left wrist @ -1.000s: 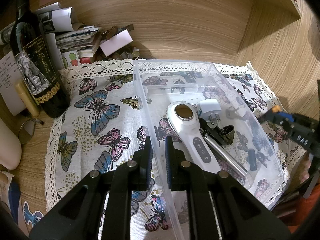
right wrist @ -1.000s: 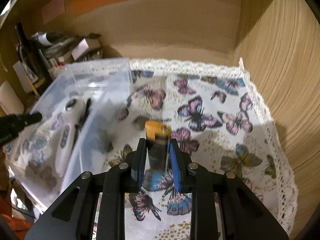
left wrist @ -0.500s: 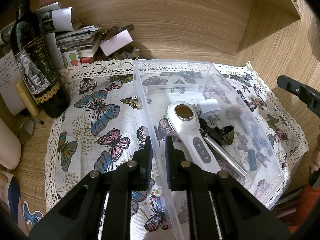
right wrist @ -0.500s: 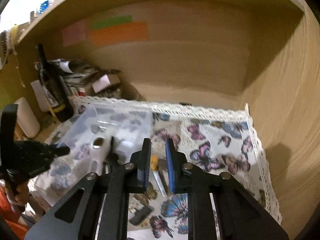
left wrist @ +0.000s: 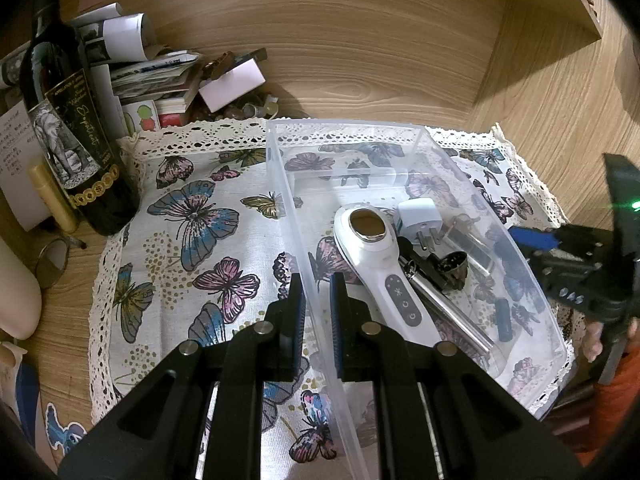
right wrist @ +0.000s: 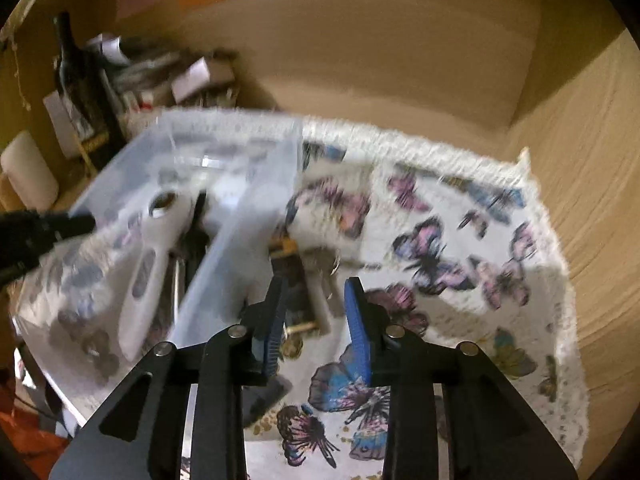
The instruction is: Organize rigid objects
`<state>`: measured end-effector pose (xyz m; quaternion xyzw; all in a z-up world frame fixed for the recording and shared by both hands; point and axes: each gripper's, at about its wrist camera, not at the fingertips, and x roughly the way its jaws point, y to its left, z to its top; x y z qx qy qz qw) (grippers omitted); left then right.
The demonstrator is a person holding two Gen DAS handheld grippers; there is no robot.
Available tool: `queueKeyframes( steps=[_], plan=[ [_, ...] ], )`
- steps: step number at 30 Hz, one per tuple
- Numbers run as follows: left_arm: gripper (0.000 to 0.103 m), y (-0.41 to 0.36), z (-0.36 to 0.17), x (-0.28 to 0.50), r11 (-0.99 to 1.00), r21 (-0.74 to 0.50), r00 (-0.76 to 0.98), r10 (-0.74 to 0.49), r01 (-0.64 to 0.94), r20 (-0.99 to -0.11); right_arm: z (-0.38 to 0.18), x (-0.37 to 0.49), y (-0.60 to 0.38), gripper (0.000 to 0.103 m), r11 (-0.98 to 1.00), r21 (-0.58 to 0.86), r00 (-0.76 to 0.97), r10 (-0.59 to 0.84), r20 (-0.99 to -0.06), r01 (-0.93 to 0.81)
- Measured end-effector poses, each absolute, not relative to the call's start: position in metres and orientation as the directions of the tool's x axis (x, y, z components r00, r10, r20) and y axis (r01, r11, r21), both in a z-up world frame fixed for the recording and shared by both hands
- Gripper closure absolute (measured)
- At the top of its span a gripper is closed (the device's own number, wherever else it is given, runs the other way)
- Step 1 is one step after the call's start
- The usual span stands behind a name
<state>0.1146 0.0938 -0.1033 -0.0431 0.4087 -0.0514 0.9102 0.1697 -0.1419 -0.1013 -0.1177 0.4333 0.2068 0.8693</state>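
Note:
A clear plastic bin (left wrist: 424, 136) stands on a butterfly cloth (left wrist: 192, 216). It holds a white handheld device (left wrist: 384, 272), a white plug adapter (left wrist: 420, 216), a metal rod (left wrist: 448, 312) and small dark parts. My left gripper (left wrist: 317, 292) is shut on the bin's left wall (left wrist: 292, 224). My right gripper (right wrist: 316, 304) is open and empty above the cloth, right of the bin (right wrist: 240, 220). A blurred dark object with an orange end (right wrist: 290, 272) and a pale stick lie just beyond its fingers. The right gripper also shows at the right edge of the left wrist view (left wrist: 532, 238).
A wine bottle (left wrist: 76, 136), rolled papers, cards and small clutter (left wrist: 168, 76) stand at the back left. Wooden walls close the back and right. A small dark flat piece (right wrist: 268, 396) lies on the cloth under my right gripper.
My right gripper let go of the orange-ended object, rose away, then came back down over it with jaws open. The left gripper and bin have not moved.

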Motion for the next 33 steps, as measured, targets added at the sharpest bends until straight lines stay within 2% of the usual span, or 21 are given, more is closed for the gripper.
queueKeyframes(
  steps=[9, 13, 16, 26, 33],
  plan=[
    [0.093, 0.093, -0.103, 0.115, 0.992, -0.114, 0.659, -0.122, 0.054, -0.742, -0.129, 0.189, -0.131, 0.076, 0.850, 0.017, 0.435, 0.287, -0.853, -0.527],
    [0.093, 0.093, -0.103, 0.117, 0.993, -0.110, 0.657, -0.116, 0.051, -0.745, -0.131, 0.192, -0.128, 0.078, 0.845, -0.011, 0.458, 0.279, -0.844, -0.534],
    [0.093, 0.093, -0.103, 0.117, 0.993, -0.110, 0.657, -0.115, 0.050, -0.745, -0.129, 0.192, -0.128, 0.081, 0.854, -0.035, 0.490, 0.264, -0.831, -0.519],
    [0.093, 0.094, -0.103, 0.118, 0.993, -0.109, 0.657, -0.118, 0.055, -0.744, -0.087, 0.179, -0.149, 0.081, 0.892, -0.001, 0.590, 0.298, -0.751, -0.452],
    [0.093, 0.094, -0.103, 0.117, 0.993, -0.107, 0.658, -0.117, 0.055, -0.744, -0.049, 0.158, -0.144, 0.081, 0.882, -0.006, 0.654, 0.345, -0.674, -0.472]
  ],
)
